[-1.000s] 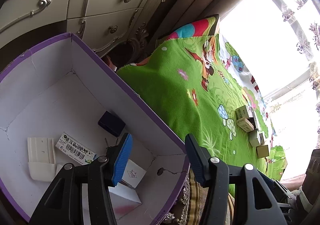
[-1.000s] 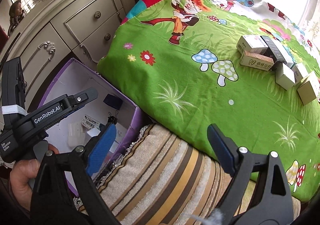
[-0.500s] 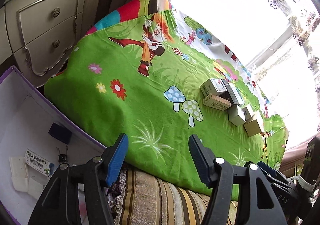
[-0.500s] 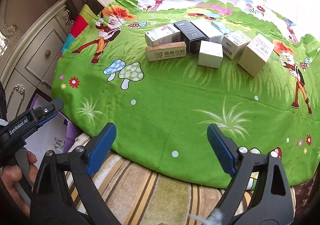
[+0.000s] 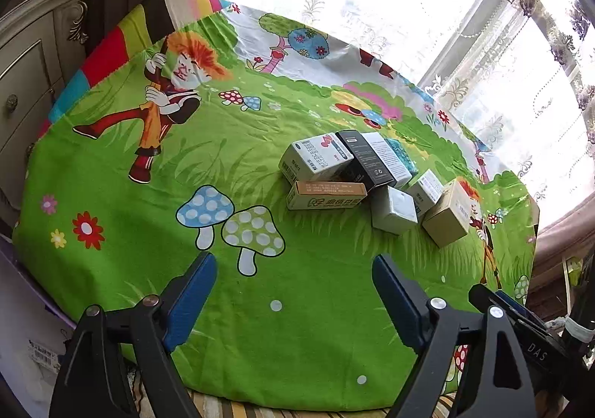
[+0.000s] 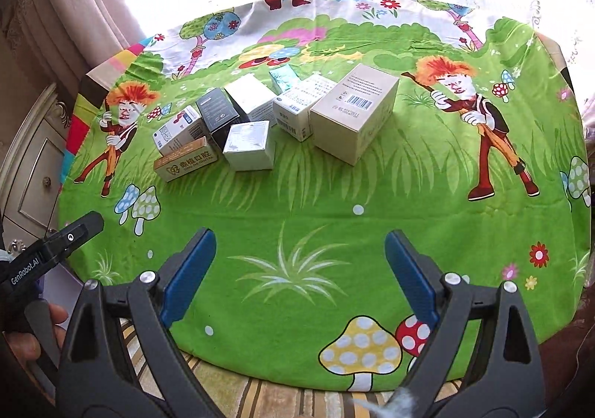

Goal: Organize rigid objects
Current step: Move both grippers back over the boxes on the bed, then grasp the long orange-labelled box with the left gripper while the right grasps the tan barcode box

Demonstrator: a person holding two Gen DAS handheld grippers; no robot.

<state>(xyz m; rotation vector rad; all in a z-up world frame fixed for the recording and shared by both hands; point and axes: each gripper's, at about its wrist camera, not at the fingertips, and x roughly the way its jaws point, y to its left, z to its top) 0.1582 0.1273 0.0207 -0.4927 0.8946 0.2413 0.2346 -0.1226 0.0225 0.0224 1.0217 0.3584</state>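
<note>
Several small cartons cluster on the green cartoon cloth: a tan box (image 6: pixel 353 113), a white cube box (image 6: pixel 248 145), a black box (image 6: pixel 217 115), and a flat orange-and-white box (image 6: pixel 185 164). The left wrist view shows the same group, with the orange-and-white box (image 5: pixel 325 195) nearest and the tan box (image 5: pixel 448 219) at the right. My left gripper (image 5: pixel 293 297) hovers over the cloth's near part, its jaws opening with nothing between them. My right gripper (image 6: pixel 299 271) stands open and empty, well short of the boxes.
The purple-rimmed white bin (image 5: pixel 26 340) shows at the lower left edge, beside a cream carved dresser (image 5: pixel 26 83). A striped cushion (image 6: pixel 260 395) lies under the cloth's near edge. Curtains and a bright window stand behind. A hand (image 6: pixel 22 336) holds the left gripper.
Both grippers swung right, away from the purple bin and over the green cloth; the boxes now sit ahead. The left jaws have widened.
</note>
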